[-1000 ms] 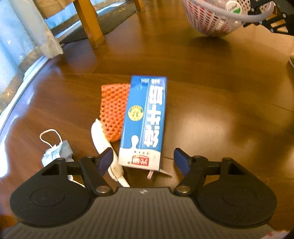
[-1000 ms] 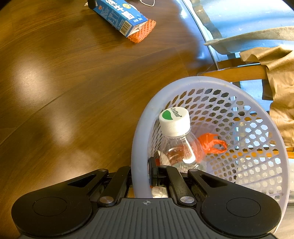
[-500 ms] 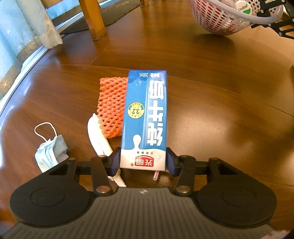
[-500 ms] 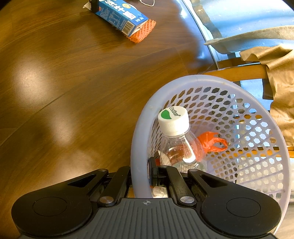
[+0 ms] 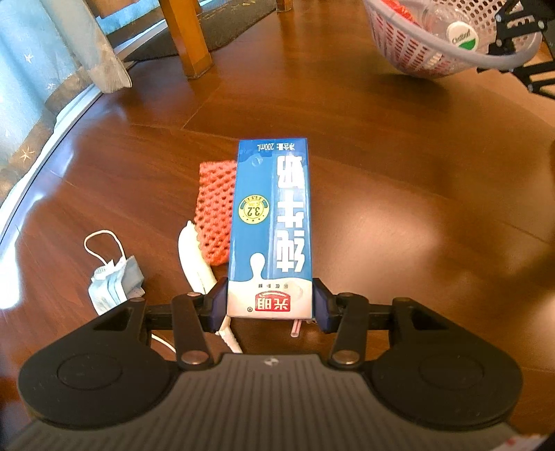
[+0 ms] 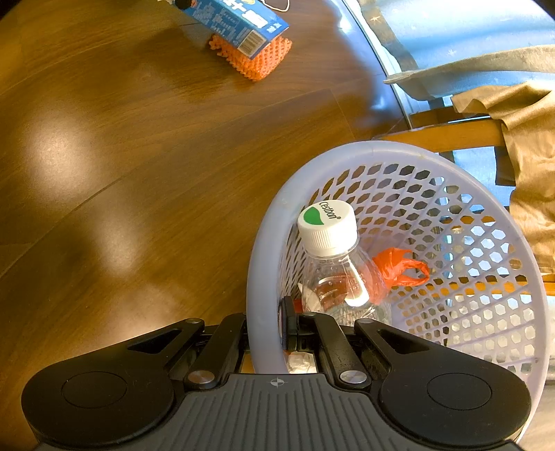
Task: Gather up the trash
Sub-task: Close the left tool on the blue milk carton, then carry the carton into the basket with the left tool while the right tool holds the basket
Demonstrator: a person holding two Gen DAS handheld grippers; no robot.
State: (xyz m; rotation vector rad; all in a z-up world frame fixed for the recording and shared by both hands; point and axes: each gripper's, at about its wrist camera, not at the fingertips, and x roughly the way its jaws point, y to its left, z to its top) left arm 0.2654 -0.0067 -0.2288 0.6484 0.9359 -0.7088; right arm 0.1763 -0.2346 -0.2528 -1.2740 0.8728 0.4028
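A blue and white milk carton (image 5: 270,229) is raised off the wooden floor, and my left gripper (image 5: 270,303) is shut on its near end. The same carton (image 6: 236,24) shows at the top of the right wrist view. Under it lie an orange foam net (image 5: 213,211), a white wrapper (image 5: 194,258) and a blue face mask (image 5: 114,279). My right gripper (image 6: 265,328) is shut on the rim of a pale purple mesh basket (image 6: 267,243), which holds a clear plastic bottle (image 6: 333,263) with a white cap and an orange bag (image 6: 399,267). The basket (image 5: 433,45) hangs at the far right in the left wrist view.
A wooden furniture leg (image 5: 184,38) and a dark mat (image 5: 222,24) stand at the far side. A curtain (image 5: 45,69) runs along the left. In the right wrist view a wooden chair rail (image 6: 447,133) with tan cloth (image 6: 520,145) is behind the basket.
My left gripper went from open around the carton's end to shut on it, and the carton has lifted off the floor. The basket has come closer to the carton.
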